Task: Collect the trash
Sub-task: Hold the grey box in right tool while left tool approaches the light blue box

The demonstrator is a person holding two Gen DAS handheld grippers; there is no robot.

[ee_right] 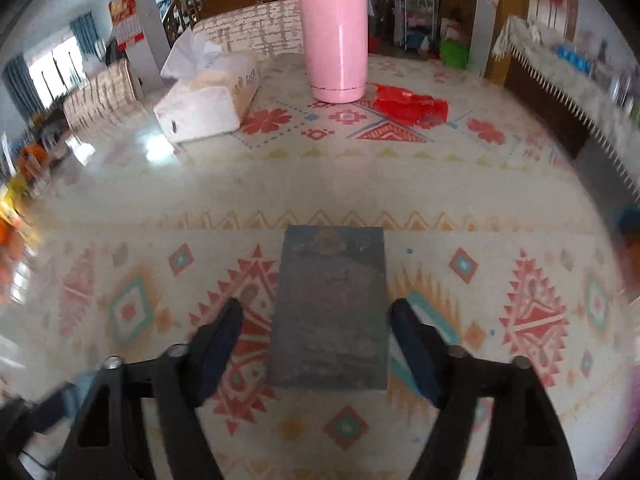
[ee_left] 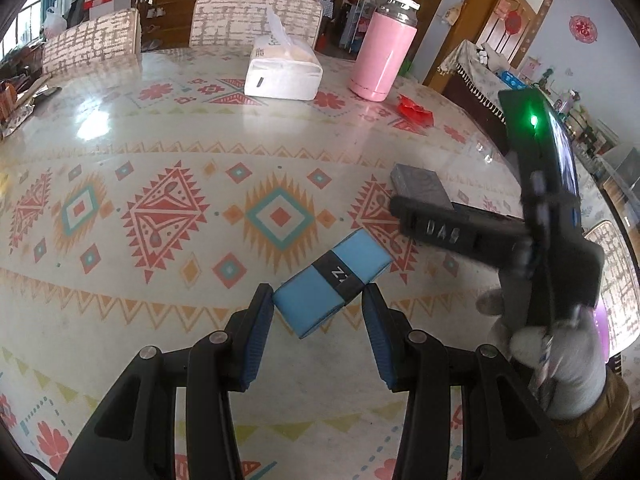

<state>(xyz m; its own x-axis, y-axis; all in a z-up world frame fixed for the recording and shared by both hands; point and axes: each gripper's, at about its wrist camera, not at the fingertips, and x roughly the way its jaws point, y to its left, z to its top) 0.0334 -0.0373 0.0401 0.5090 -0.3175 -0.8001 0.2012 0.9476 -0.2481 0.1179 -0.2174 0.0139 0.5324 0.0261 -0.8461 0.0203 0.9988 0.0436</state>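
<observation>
The left claw (ee_left: 318, 316) is gaping around a blue box (ee_left: 332, 280) at its 12 o'clock. The right claw (ee_right: 316, 332) is spreading wide, a grey box (ee_right: 330, 308) lying between its fingers on the counter (ee_right: 320, 176).

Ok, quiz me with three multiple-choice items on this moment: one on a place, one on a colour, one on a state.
1. Where is the crumpled red wrapper? A beside the tall pink tumbler B on the white tissue pack C off the patterned table
2. What colour is the flat box at the left hand-held gripper? A green B blue, black band C yellow
3. The right hand-held gripper is: A open around the grey box B shut, holding nothing C not in view

A: wrapper lies at the tumbler's base. B: colours show plainly. A: gaps show beside both fingers.
</observation>
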